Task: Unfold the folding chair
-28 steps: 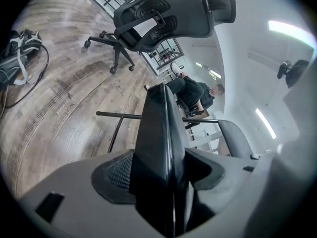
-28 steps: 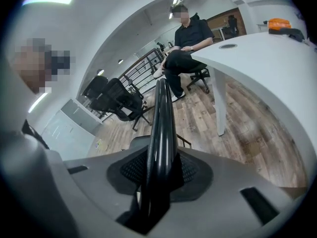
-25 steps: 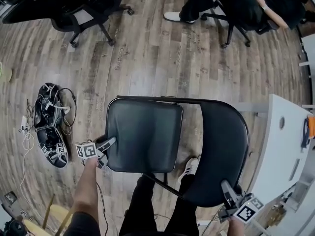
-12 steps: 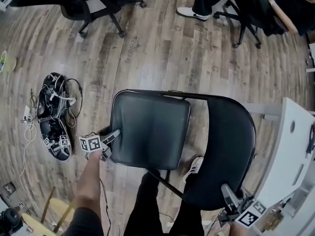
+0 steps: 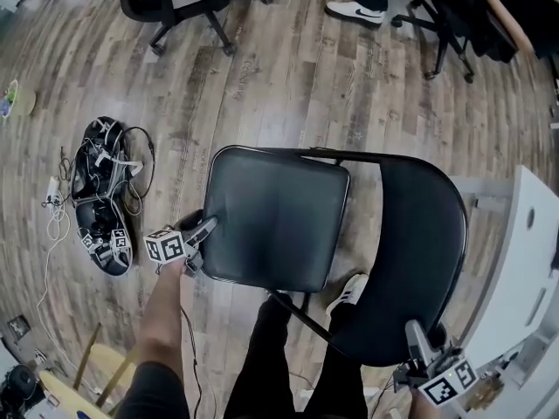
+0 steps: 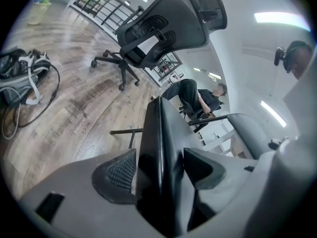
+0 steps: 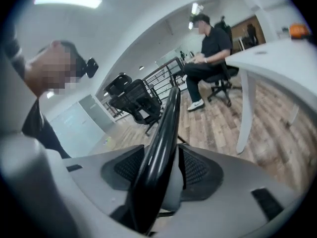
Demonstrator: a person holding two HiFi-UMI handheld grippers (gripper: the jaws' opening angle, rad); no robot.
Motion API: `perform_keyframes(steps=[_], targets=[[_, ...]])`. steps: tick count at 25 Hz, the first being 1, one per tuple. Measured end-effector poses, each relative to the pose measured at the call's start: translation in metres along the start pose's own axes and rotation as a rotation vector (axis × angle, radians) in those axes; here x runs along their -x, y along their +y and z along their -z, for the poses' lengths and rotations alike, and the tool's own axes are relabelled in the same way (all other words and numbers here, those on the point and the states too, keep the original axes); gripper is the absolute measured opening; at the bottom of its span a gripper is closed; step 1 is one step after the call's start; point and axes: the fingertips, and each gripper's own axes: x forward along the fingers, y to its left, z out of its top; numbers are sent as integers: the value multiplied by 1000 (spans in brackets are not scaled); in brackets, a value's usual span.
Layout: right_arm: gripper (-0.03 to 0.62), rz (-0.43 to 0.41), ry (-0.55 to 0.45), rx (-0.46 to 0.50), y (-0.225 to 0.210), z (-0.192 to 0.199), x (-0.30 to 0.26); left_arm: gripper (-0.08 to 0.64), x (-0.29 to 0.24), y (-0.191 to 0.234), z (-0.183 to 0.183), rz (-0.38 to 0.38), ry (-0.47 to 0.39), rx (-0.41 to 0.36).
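Folding chair (image 5: 297,234) stands on the wooden floor (image 5: 262,103), seat (image 6: 158,148) face up, backrest (image 5: 410,251) beside the white bench (image 5: 515,269). Left hand-held gripper (image 5: 208,227) is clenched on the seat's left edge. Right hand-held gripper (image 5: 414,332) straddles the backrest's near rim. Its jaws have just been opening, and a gap shows beside one pad, so the rim is released.

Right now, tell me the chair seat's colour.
The seat is black; the head view shows it best.
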Motion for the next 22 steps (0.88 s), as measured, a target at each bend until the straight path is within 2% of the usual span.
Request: perform_keyframes(steps=[1,3,6,8,10,11,13,15,17,20,22], targets=[[214,40,-23,55,0,-4,5,301,9,0,-3,-18,-8,-23],[220,102,-70,123,3,-12,17,301,31,-6,-17,-41,-41,-78],[222,151,-127,188,6,-25,36,273,67,-46,-42,-37,-133,-143],[222,178,-183,207,8,-30,46,185,94,-85,-61,-61,-159,-192],[222,229,-219,224,5,-32,56,23,112,-123,-70,-85,-164,-247],[222,253,-219,232,2,-34,65,5,115,-144,-65,-79,-162,-278],[204,291,-224,246,-1,-36,93,5,116,-193,-44,-54,-144,-357],[87,321,-260,269,1,-41,126,5,118,-249,-28,-46,-138,-432],[42,331,-302,285,7,-45,160,5,127,-305,-15,-66,-163,-475],[15,312,-375,315,21,-49,203,5,150,-387,-1,-146,-211,-559],[14,302,-424,366,38,-53,222,5,170,-445,2,-140,-250,-619]])
